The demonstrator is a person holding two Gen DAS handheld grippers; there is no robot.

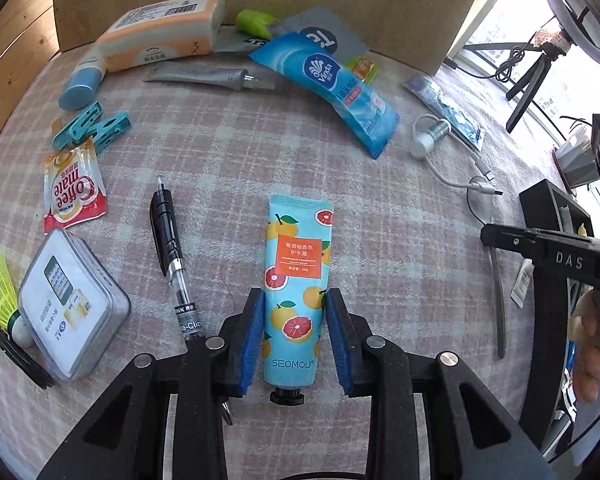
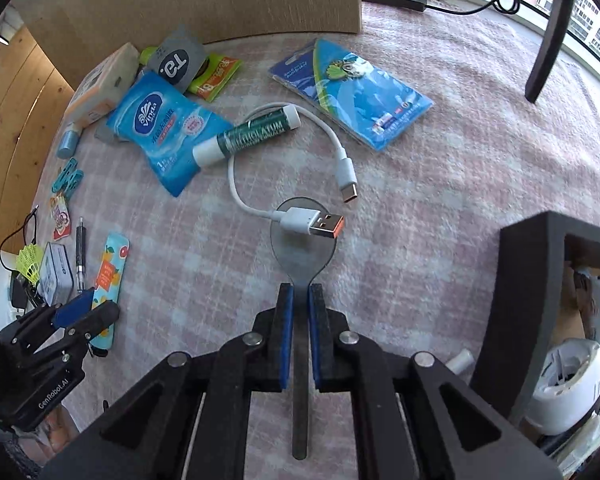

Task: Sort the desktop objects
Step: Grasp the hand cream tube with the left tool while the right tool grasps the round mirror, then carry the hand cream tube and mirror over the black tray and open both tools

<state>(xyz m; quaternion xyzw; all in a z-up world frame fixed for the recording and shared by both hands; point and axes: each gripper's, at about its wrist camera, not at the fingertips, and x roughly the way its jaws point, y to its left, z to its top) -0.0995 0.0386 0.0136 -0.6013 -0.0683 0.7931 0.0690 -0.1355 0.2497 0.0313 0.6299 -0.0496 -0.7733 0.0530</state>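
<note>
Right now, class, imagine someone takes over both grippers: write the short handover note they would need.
Left gripper: straddles the hand cream tube, which lies on the cloth; pads at its sides, firm grip uncertain.
Right gripper: closed on the spoon handle; a USB plug rests on the bowl.
Still scattered: pen, tissue pack, lip balm, clothes pegs, coffee creamer sachet.
The dark tray at right already holds some items.
Left to do: lift tube and spoon, sort them, then the rest.

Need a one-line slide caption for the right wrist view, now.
Right gripper pinches a flat metal spoon by its handle; a white USB cable lies across the bowl on pink checked cloth.
</note>
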